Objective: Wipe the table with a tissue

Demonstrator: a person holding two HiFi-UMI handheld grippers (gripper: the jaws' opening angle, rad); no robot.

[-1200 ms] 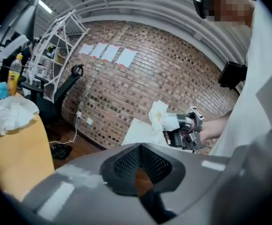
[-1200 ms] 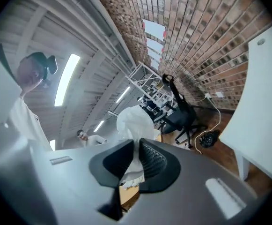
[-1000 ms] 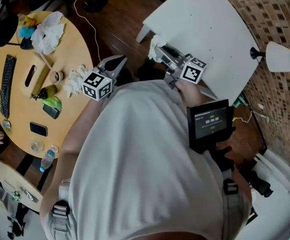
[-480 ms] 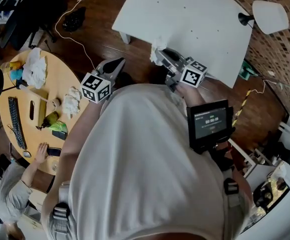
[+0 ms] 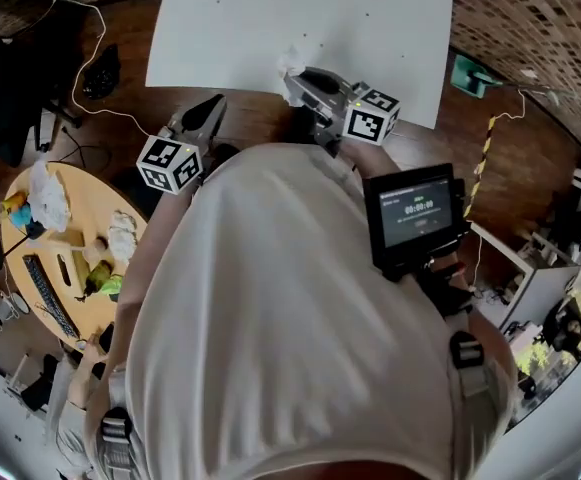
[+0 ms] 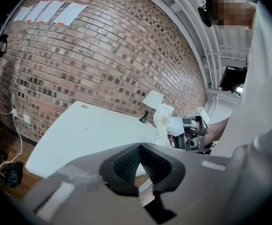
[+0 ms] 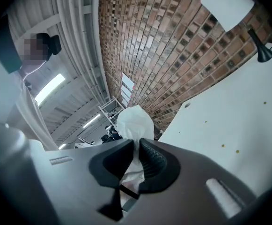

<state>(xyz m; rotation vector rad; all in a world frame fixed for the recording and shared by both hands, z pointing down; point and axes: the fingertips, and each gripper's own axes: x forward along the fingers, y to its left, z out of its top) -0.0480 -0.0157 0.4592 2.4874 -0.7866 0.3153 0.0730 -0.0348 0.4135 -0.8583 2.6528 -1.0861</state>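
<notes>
Lamp (image 7: 227, 1) on table (image 7: 238, 121) (far end)

The head view looks steeply down past the person's white shirt (image 5: 270, 318), with the white tabletop (image 5: 300, 18) at its top edge and a round wooden table (image 5: 80, 203) far off at the left. The left gripper view sits close behind its own jaws and faces across the white tabletop (image 6: 89, 130) to the brick wall (image 6: 93, 50), catching the right gripper (image 6: 172, 124) that the head view also shows (image 5: 295, 76). The right gripper view looks along its jaws at the same white tabletop (image 7: 229, 121) and brick wall (image 7: 173, 46); the lamp (image 7: 225, 1) appears in all three views.
</notes>
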